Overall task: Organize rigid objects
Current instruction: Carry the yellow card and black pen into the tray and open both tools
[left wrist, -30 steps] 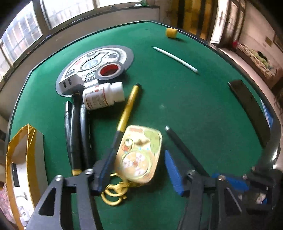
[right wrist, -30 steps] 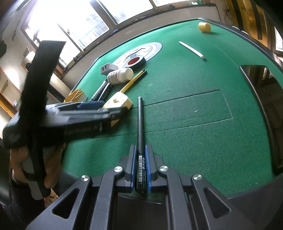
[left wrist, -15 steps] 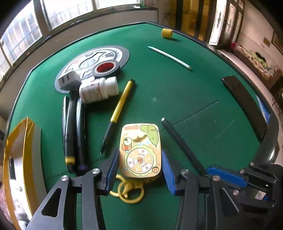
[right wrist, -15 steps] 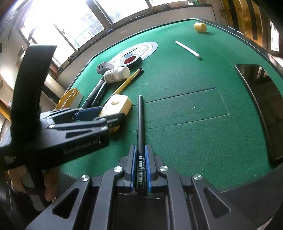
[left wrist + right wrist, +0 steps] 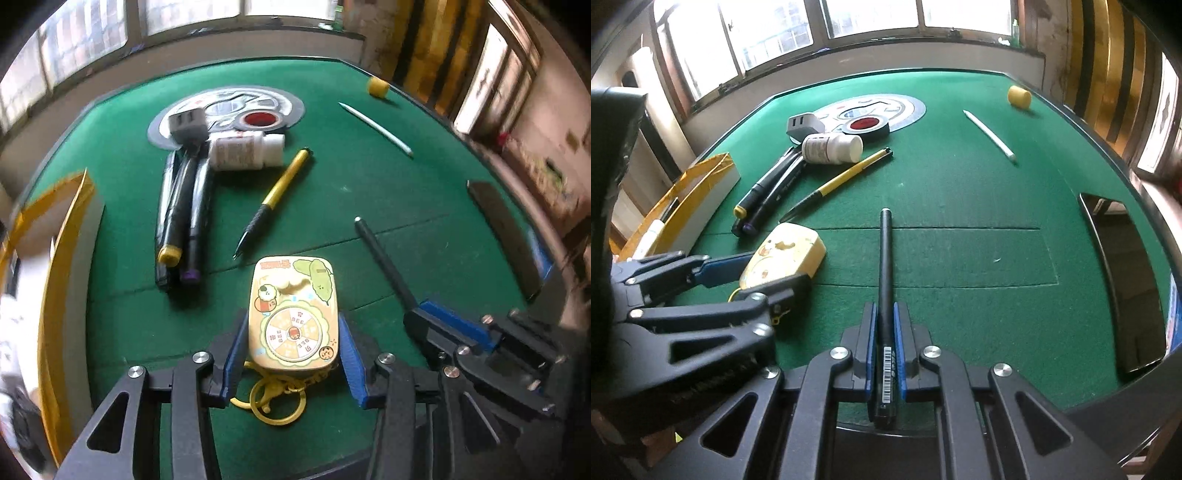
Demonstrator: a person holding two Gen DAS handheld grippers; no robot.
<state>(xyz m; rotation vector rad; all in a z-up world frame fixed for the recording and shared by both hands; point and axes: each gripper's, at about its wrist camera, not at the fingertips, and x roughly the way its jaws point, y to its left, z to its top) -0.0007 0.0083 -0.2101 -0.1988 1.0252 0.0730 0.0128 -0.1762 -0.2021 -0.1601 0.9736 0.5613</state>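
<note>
L gripper part open, blue pads either side of yellow tin at near edge of green bench; can't tell if pads touch it. R gripper closed on black pen, tip pointing toward bench centre. Markers, pill bottle, yellow pen nearer far-left corner.

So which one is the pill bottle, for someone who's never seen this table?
Start at the round grey printed mat at the far side of the green felt table. At its near edge, beside the red-cored tape roll, lies the pill bottle on its side. It is the only white cylinder with a printed label; its neighbours are dark markers.
</note>
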